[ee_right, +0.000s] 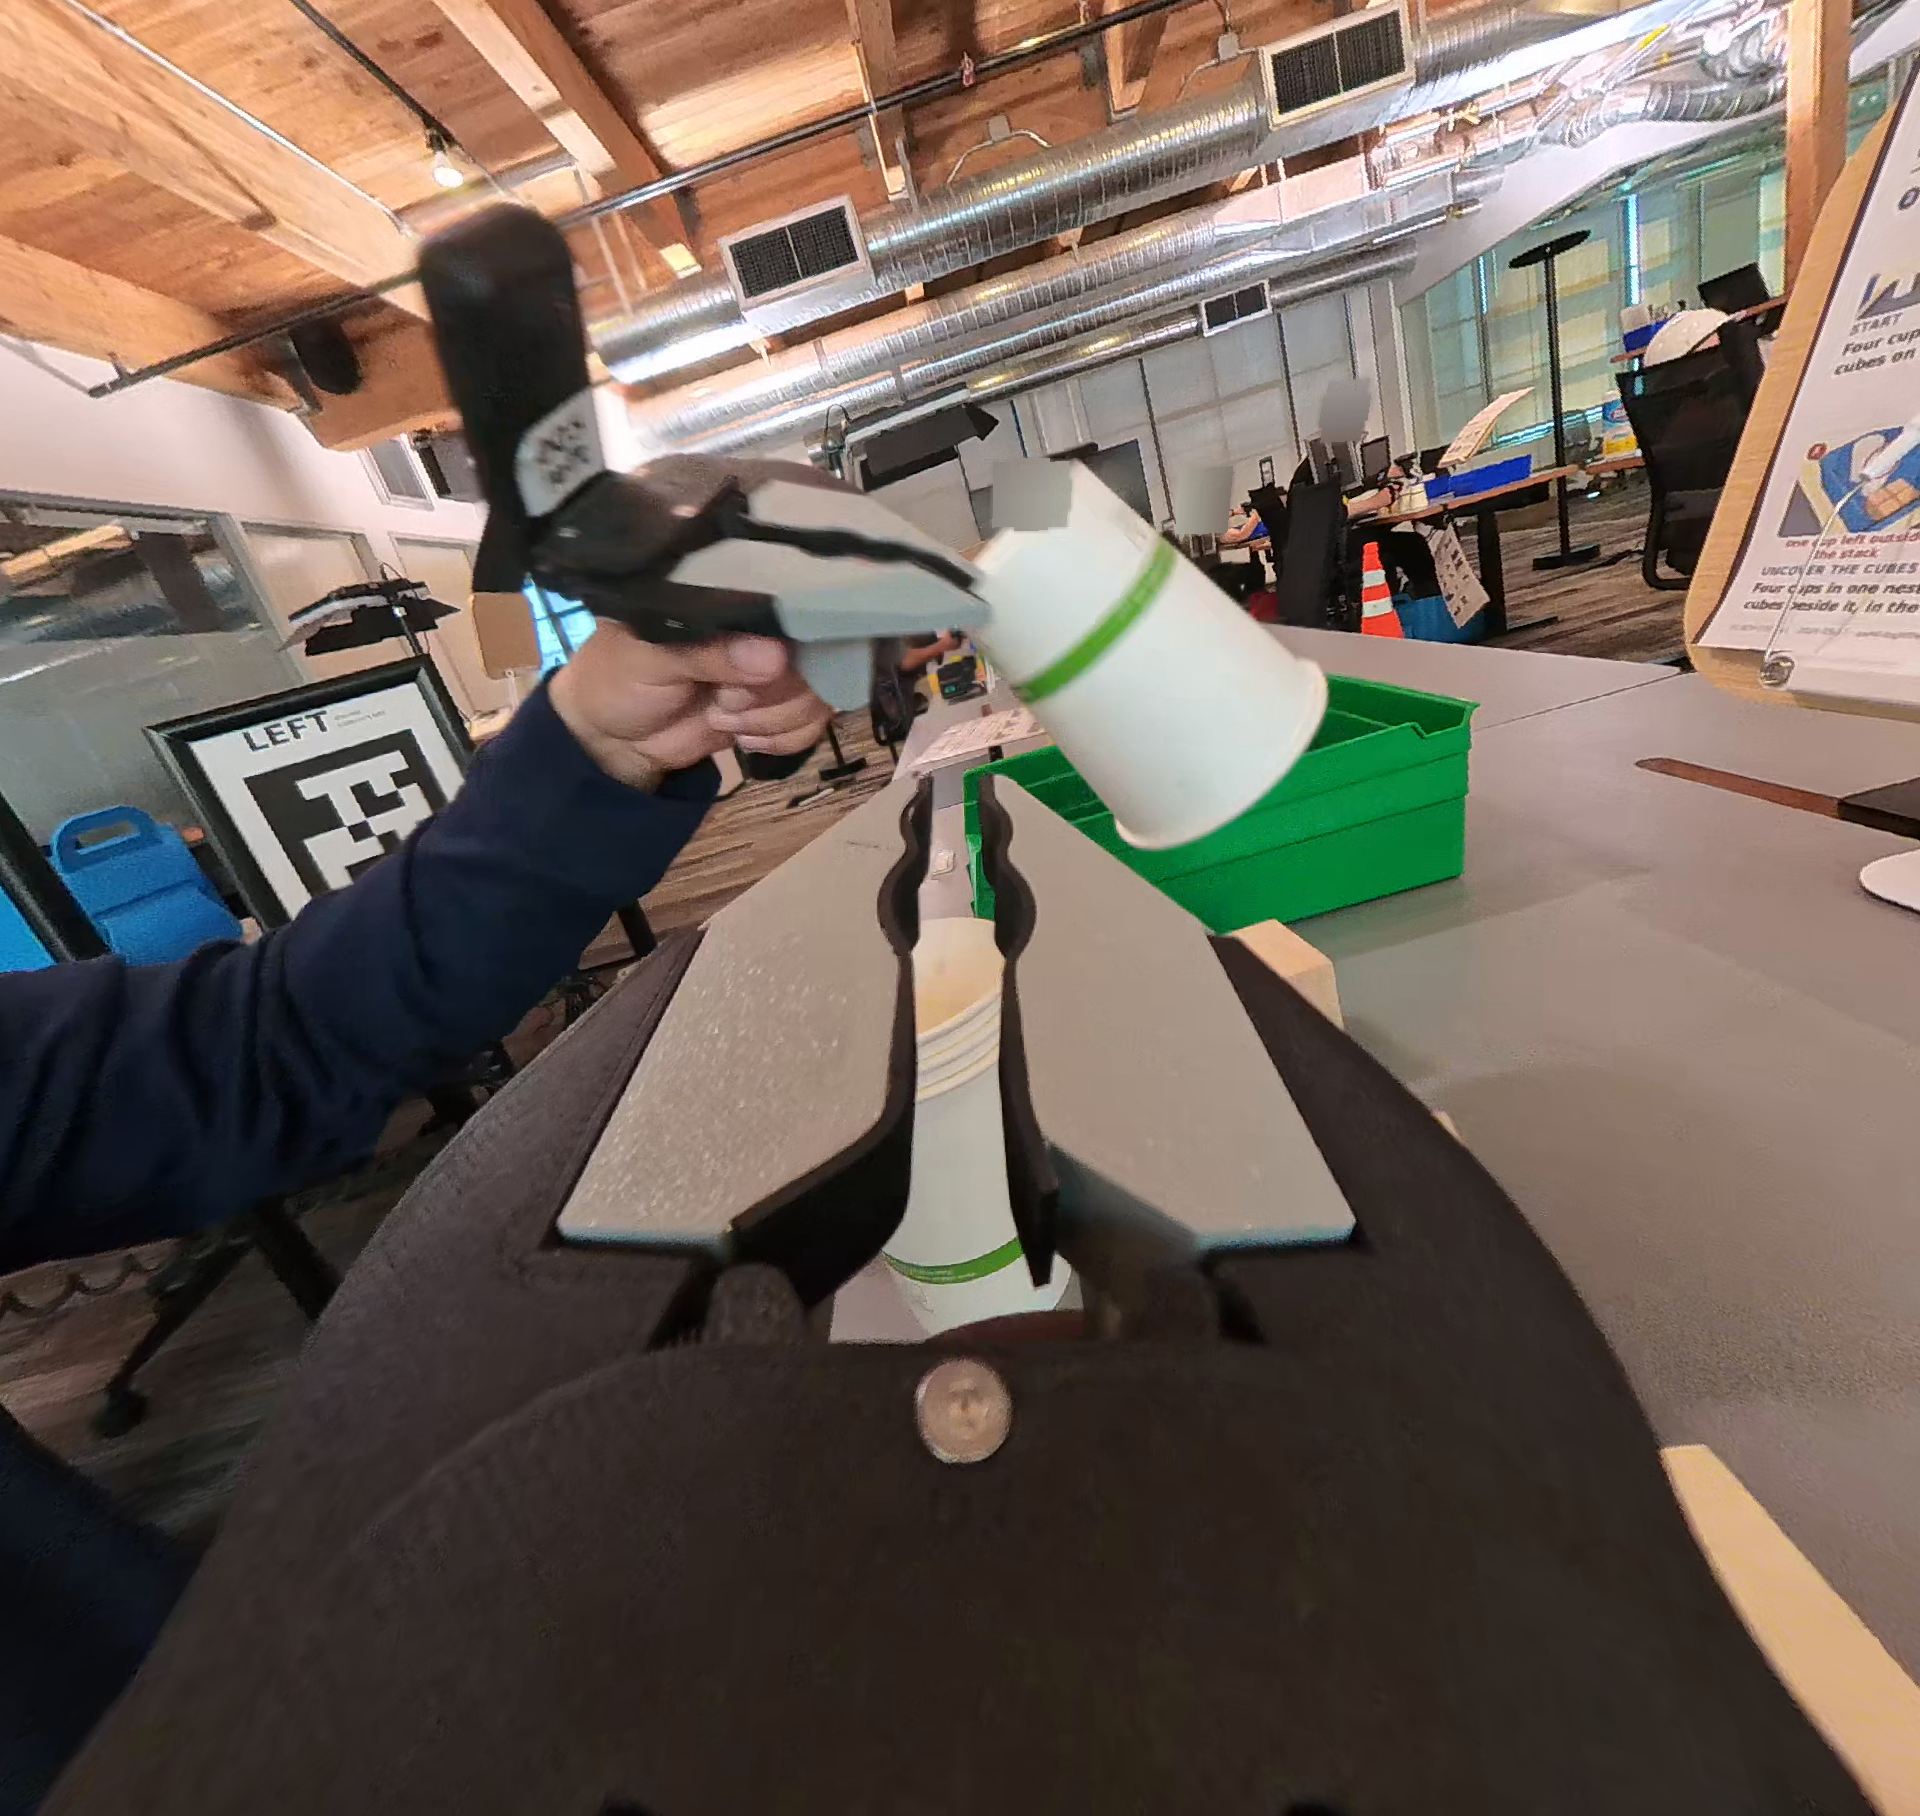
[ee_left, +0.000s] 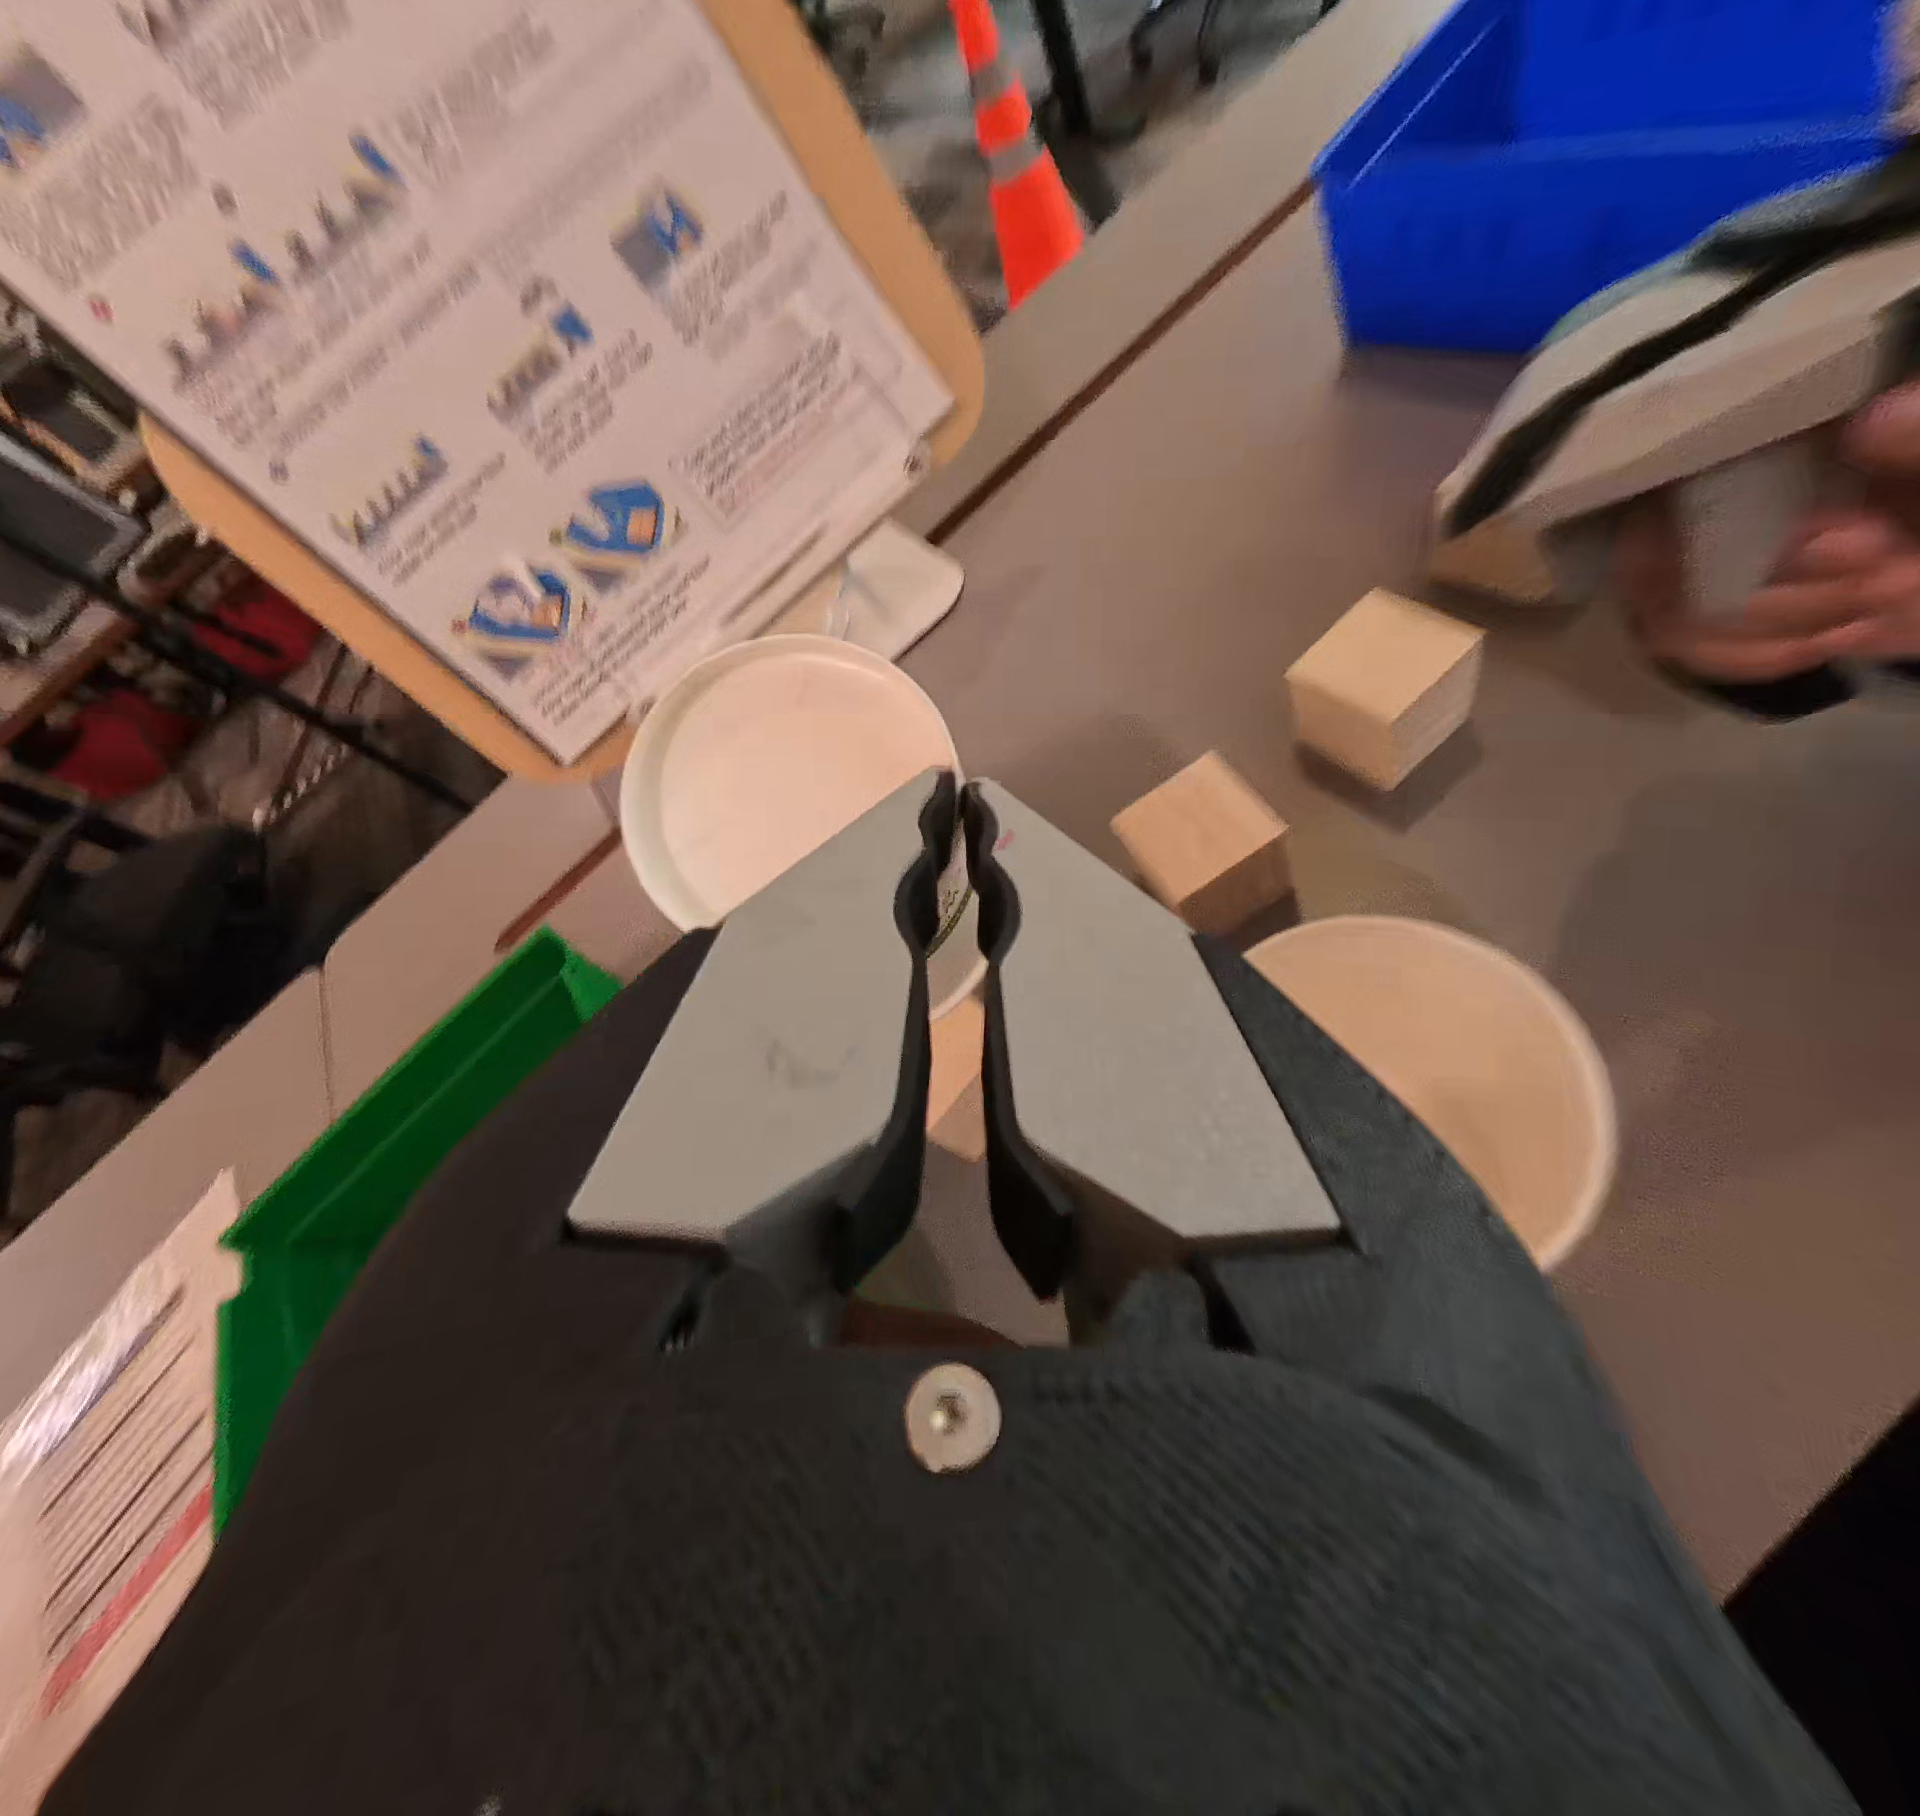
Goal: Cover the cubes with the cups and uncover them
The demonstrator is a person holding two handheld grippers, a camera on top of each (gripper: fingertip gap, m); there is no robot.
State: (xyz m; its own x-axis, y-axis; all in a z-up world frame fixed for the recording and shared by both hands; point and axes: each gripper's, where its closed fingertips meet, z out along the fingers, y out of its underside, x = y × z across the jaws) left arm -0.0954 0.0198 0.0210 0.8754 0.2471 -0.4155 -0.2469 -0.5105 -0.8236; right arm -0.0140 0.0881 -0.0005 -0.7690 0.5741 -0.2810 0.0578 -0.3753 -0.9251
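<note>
The left hand-held gripper (ee_right: 971,587) pinches a white cup (ee_right: 1143,654) by its wall – tilted mouth-down, likely to cover a wooden cube (ee_left: 1205,841) at 1 o'clock – while the right hand-held gripper (ee_right: 951,831), slightly parted, straddles nested cups (ee_right: 956,1039).

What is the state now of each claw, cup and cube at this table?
Left claw: shut on a white cup, which is tilted and off the table.
Right claw: narrow gap, holding nothing.
Cup stack: upright, nested, mouth up.
Cubes: the visible ones are uncovered.
</note>
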